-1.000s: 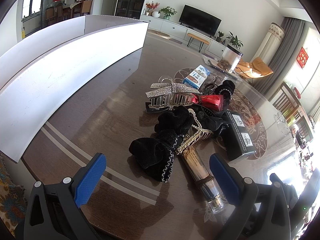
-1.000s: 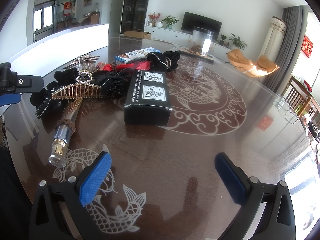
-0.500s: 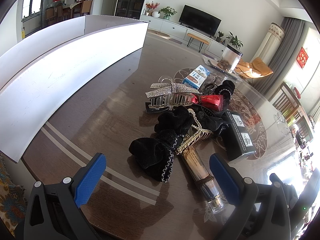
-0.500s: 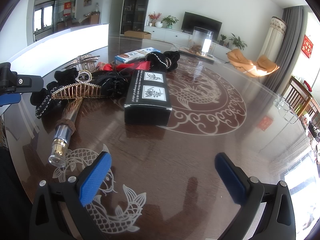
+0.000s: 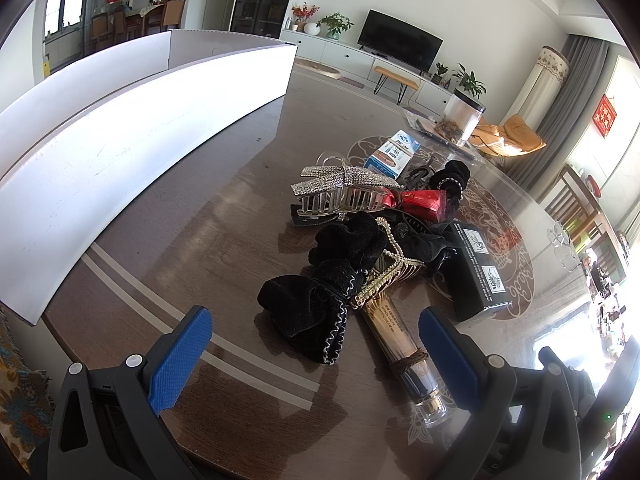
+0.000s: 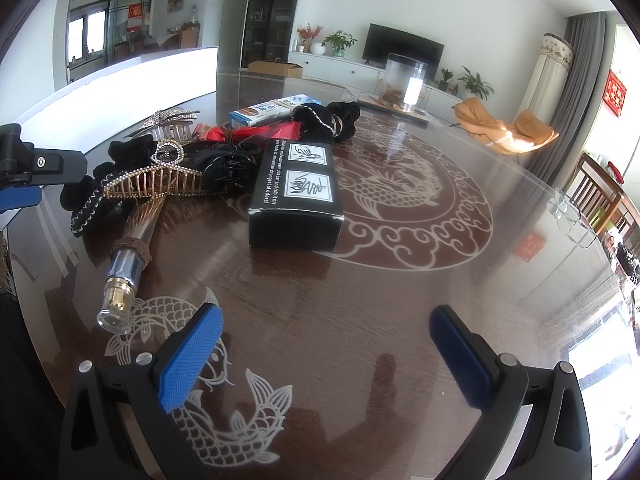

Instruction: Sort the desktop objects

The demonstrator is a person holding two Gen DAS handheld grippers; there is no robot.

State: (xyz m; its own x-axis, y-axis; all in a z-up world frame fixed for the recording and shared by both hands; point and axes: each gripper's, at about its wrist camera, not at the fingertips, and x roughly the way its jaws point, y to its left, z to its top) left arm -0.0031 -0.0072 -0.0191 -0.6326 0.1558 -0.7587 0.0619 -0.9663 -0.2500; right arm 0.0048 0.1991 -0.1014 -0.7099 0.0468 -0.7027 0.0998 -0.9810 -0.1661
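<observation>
A pile of objects lies on the dark round table. It holds a black velvet scrunchie, a rhinestone claw clip, a gold comb clip, a clear tube with a gold cap, a black box, a red packet and a blue-white box. My left gripper is open and empty, just short of the scrunchie. My right gripper is open and empty, in front of the black box.
A long white open box stands along the table's left side. A clear jar stands at the far side. The left gripper's body shows at the left edge of the right wrist view. Glasses lie at the right rim.
</observation>
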